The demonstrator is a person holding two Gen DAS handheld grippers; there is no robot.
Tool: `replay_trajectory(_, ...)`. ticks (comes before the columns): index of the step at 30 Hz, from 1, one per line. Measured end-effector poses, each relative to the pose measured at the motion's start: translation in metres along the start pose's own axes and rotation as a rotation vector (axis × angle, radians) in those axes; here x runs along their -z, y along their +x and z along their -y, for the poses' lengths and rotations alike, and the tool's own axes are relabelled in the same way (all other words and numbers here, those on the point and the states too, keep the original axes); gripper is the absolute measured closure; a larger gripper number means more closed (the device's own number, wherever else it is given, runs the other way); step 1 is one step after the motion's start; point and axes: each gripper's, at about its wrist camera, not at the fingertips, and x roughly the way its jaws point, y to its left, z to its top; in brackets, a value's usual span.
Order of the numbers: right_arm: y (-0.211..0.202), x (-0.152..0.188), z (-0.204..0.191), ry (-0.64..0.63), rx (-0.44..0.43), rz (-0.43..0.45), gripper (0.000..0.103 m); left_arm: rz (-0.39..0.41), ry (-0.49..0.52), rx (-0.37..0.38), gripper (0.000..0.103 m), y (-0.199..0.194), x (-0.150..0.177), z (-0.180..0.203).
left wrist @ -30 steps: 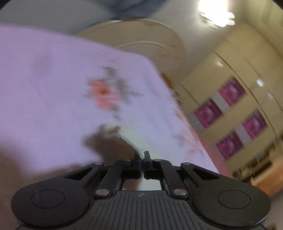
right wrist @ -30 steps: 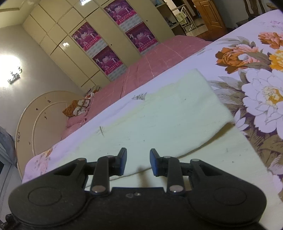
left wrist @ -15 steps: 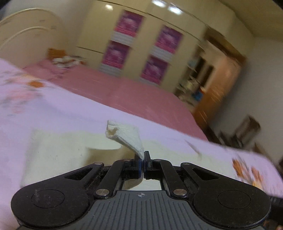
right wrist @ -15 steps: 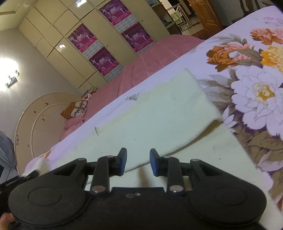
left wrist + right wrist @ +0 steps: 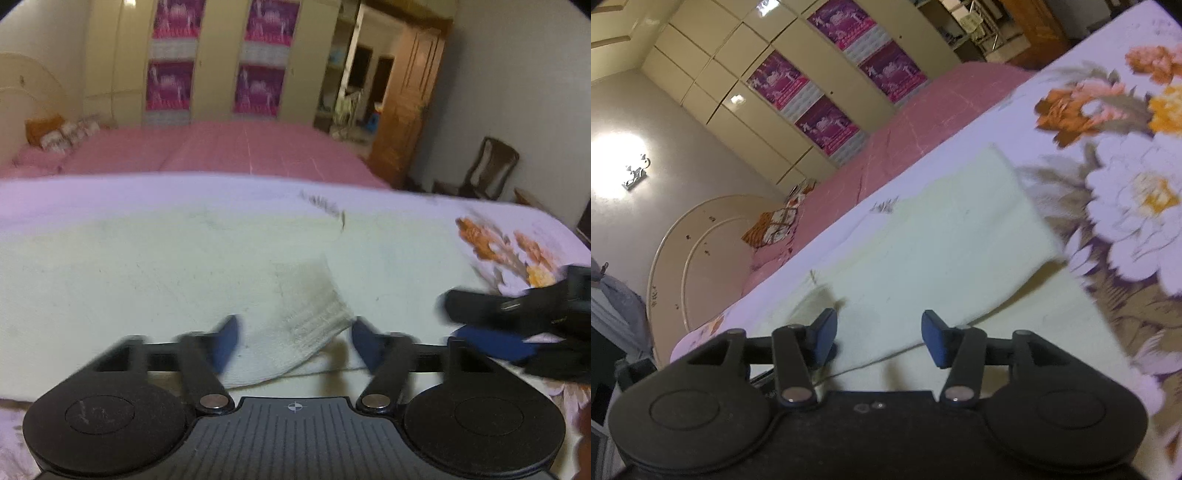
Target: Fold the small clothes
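Note:
A pale cream cloth lies spread on the bed. Its ribbed corner is folded over and rests on the cloth between the fingers of my left gripper, which is open and holds nothing. My right gripper is open and empty, low over the folded cream cloth. It also shows at the right edge of the left wrist view, close beside the left gripper.
The bed has a floral sheet and a pink cover behind. A round headboard and pillows lie at the left. A wardrobe, a wooden door and a chair stand beyond.
My left gripper carried the cloth's corner across to the right, then opened and let it drop onto the cloth. The right gripper stayed open, nearly in place.

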Motion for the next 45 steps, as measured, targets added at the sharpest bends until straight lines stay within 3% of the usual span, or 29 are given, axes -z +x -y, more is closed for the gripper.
replay_trajectory(2, 0.008, 0.003, -0.002, 0.008, -0.027, -0.026, 0.053, 0.006, 0.020, -0.036, 0.032, -0.015, 0.003, -0.003)
replay_trajectory(7, 0.032, 0.008, -0.010, 0.002, -0.038, -0.085, 0.054, 0.036, -0.098, -0.128, 0.032, -0.066, 0.027, -0.047)
replay_trajectory(12, 0.047, 0.011, -0.019, -0.030, -0.038, -0.103, 0.056, -0.009, -0.197, -0.258, 0.032, -0.089, 0.058, -0.098)
replay_trajectory(14, 0.050, 0.014, -0.025, -0.064, -0.020, -0.102, 0.066, -0.022, -0.221, -0.289, 0.032, -0.085, 0.066, -0.113)
replay_trajectory(15, 0.053, 0.015, -0.030, -0.093, -0.006, -0.106, 0.070, -0.018, -0.235, -0.288, 0.032, -0.084, 0.066, -0.115)
replay_trajectory(17, 0.058, 0.017, -0.036, -0.135, 0.010, -0.115, 0.095, -0.010, -0.251, -0.293, 0.032, -0.078, 0.065, -0.115)
replay_trajectory(18, 0.060, 0.017, -0.039, -0.149, 0.006, -0.125, 0.098, -0.004, -0.255, -0.293, 0.032, -0.077, 0.064, -0.114)
replay_trajectory(20, 0.055, 0.016, -0.050, -0.190, 0.005, -0.100, 0.098, 0.000, -0.255, -0.293, 0.032, -0.063, 0.059, -0.109)
replay_trajectory(26, 0.001, -0.007, -0.081, -0.267, -0.079, 0.105, 0.098, 0.034, -0.309, -0.283, 0.032, -0.048, 0.046, -0.122)
replay_trajectory(33, -0.025, -0.030, -0.055, -0.222, -0.029, 0.168, 0.098, 0.036, -0.337, -0.279, 0.032, -0.041, 0.042, -0.130)
replay_trajectory(45, -0.031, -0.044, -0.027, -0.195, 0.039, 0.210, 0.098, 0.003, -0.313, -0.292, 0.032, -0.034, 0.043, -0.131)
